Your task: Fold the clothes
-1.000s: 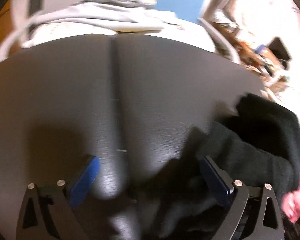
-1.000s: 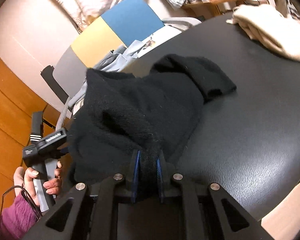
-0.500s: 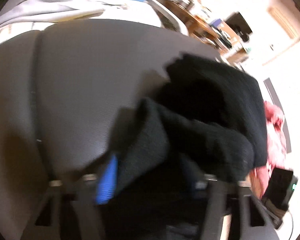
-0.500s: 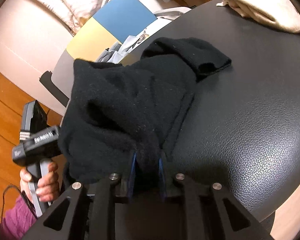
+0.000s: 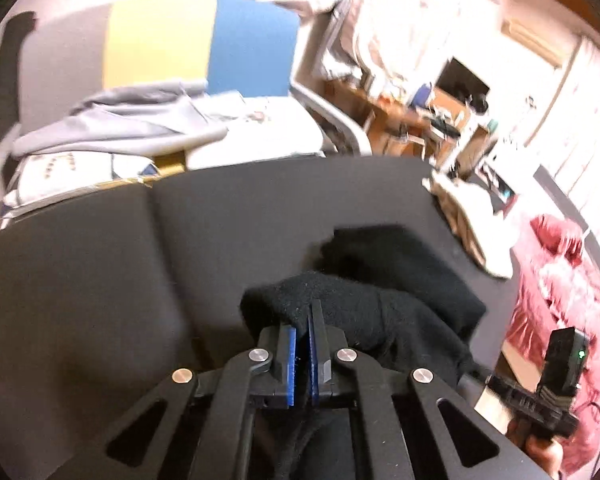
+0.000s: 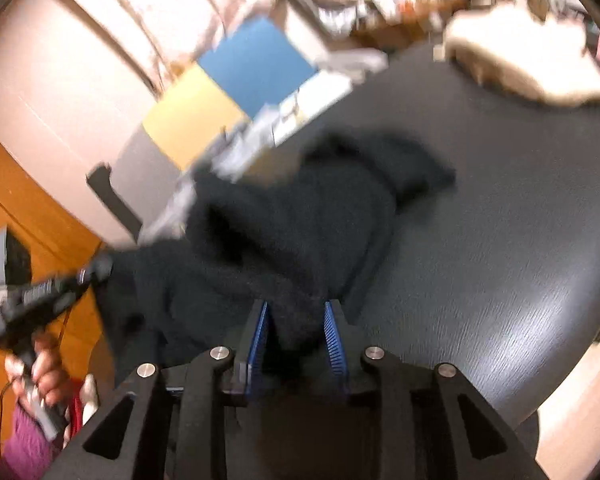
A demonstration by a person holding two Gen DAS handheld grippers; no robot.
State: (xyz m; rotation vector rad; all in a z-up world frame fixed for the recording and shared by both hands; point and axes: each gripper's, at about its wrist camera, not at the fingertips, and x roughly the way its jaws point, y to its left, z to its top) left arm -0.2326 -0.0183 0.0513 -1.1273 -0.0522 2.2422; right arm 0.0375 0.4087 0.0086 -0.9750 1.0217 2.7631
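Note:
A black fleece garment [image 5: 400,292] lies bunched on the black leather table [image 5: 100,280]. My left gripper [image 5: 305,320] is shut on a raised fold of it at the garment's left end, lifted off the table. In the right wrist view the same garment [image 6: 292,216] spreads away from my right gripper [image 6: 296,308]. Its jaws are opening, and a bunch of cloth still sits between the blue pads [image 6: 334,336] without being squeezed. A hand [image 6: 44,368] holds the left gripper's handle at lower left.
A cream garment [image 6: 520,60] lies at the table's far edge [image 5: 472,216]. A chair with a yellow and blue back [image 5: 200,40] holds grey clothes [image 5: 120,124] behind the table. A pink garment [image 5: 556,272] is heaped to the right.
My left gripper went from wide open over the table to shut on the black garment's edge and rose with it. The right gripper's pads, tight on the cloth before, have spread apart.

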